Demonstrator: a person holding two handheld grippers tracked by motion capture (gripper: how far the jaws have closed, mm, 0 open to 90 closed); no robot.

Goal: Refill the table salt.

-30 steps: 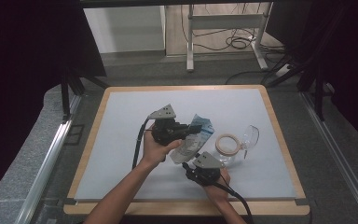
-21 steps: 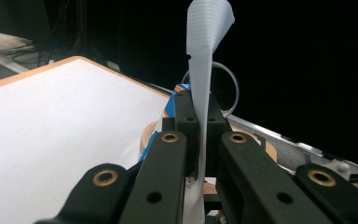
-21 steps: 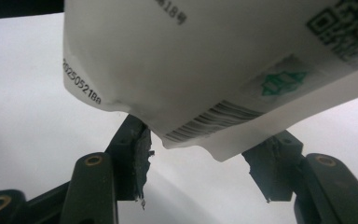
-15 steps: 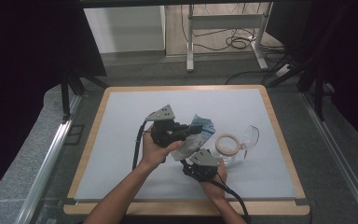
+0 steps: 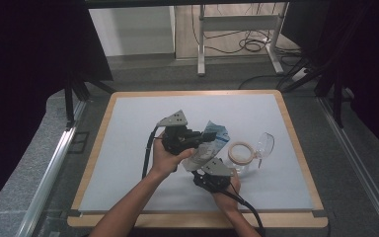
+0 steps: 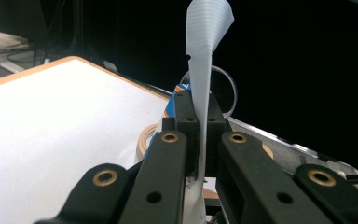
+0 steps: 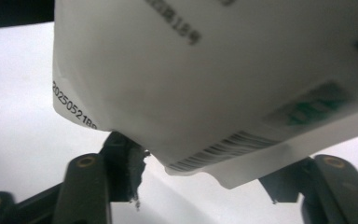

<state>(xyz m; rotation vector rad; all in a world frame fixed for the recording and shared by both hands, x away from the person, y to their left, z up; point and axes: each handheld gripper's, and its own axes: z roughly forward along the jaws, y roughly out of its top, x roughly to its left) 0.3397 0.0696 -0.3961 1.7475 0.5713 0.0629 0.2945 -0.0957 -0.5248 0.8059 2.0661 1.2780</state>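
Near the middle of the white table (image 5: 128, 128), the left gripper (image 5: 193, 138) pinches a white and blue packet (image 5: 212, 140), its jaws closed tight on the thin sealed edge (image 6: 200, 93), holding it off the table. The right gripper (image 5: 213, 178) sits just below the packet, its jaws spread wide with the packet's barcoded corner (image 7: 223, 154) hanging between them, not clamped. Just right of the packet lie a tape ring (image 5: 241, 153) and a clear glass (image 5: 264, 145) on its side.
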